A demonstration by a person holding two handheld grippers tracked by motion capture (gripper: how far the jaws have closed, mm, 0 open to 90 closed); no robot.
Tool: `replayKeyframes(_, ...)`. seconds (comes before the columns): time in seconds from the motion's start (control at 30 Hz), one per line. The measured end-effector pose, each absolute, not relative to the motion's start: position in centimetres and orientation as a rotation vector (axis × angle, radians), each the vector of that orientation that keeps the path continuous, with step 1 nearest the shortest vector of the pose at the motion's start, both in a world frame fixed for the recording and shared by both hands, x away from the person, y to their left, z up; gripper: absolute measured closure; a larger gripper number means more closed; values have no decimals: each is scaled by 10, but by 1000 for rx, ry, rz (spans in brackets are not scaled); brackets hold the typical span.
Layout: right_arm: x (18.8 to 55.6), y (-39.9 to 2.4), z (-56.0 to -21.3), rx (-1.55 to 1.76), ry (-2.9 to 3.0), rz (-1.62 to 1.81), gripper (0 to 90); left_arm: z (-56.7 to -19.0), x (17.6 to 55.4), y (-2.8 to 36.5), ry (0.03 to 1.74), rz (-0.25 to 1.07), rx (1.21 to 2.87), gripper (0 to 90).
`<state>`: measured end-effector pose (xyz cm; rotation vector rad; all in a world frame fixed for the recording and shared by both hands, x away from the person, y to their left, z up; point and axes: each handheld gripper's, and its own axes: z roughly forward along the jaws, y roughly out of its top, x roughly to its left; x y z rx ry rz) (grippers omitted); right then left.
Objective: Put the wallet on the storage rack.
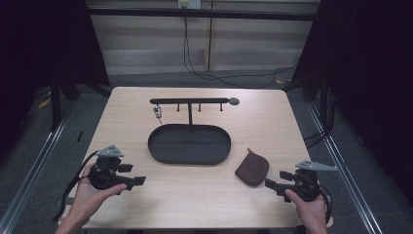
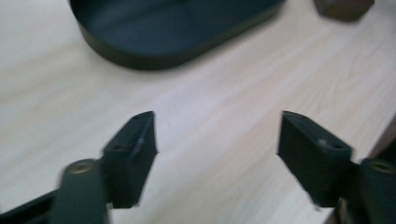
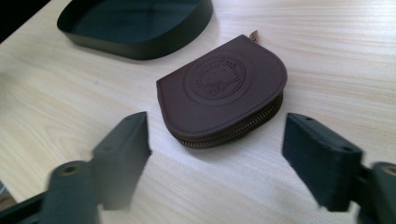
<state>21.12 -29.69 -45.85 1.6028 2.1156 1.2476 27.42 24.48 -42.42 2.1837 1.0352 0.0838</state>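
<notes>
On the wooden surface [image 1: 204, 195], just ahead of the right tongs [image 3: 215, 154]: brown zipped coin pouch [image 3: 224, 88], lying flat beside the black oval tray [image 1: 189, 157]. Both jaws spread, nothing pinched. Left tongs [image 2: 217, 149] likewise spread over bare wood.

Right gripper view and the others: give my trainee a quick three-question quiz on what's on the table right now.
1. True or false: the brown zip pouch lies inside the black oval tray.
2. Which gripper is nearer the pouch: A) left gripper B) right gripper?
3. What hangs from the hook rack behind the tray?

Key:
1. False; it lies on the wooden table, beside the tray.
2. B; its jaws stand open and empty.
3. A small metal clip, at the rack's left end.
</notes>
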Motion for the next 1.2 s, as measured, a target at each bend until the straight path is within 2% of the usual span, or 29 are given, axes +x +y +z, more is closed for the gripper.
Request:
replayKeyframes(0.1,213,-296,-457,1596,2156,1223,237,-436,269,248,1077,55,2157,232)
replayKeyframes(0.17,216,-294,-457,1585,2183,1212,237,-440,264,250,1084,62,2144,172)
replayKeyframes(0.23,218,-293,-455,1582,2208,1188,229,-445,255,252,1131,88,2081,191)
replayKeyframes(0.3,223,-291,-451,1579,2244,1167,214,-452,249,253,1118,14,2060,159)
replayKeyframes(0.47,238,-283,-435,1539,2279,1086,193,-459,234,253,1037,13,2055,163)
replayKeyframes(0.63,253,-276,-436,1570,2336,1009,178,-468,222,252,1014,30,2057,163)
replayKeyframes(0.87,275,-273,-434,1592,2395,882,228,-472,227,245,975,62,2088,176)
replayKeyframes(0.97,286,-269,-433,1608,2469,798,183,-472,229,245,982,60,2084,176)
replayKeyframes(1.2,311,-262,-431,1626,2570,617,162,-470,232,249,996,78,2064,176)
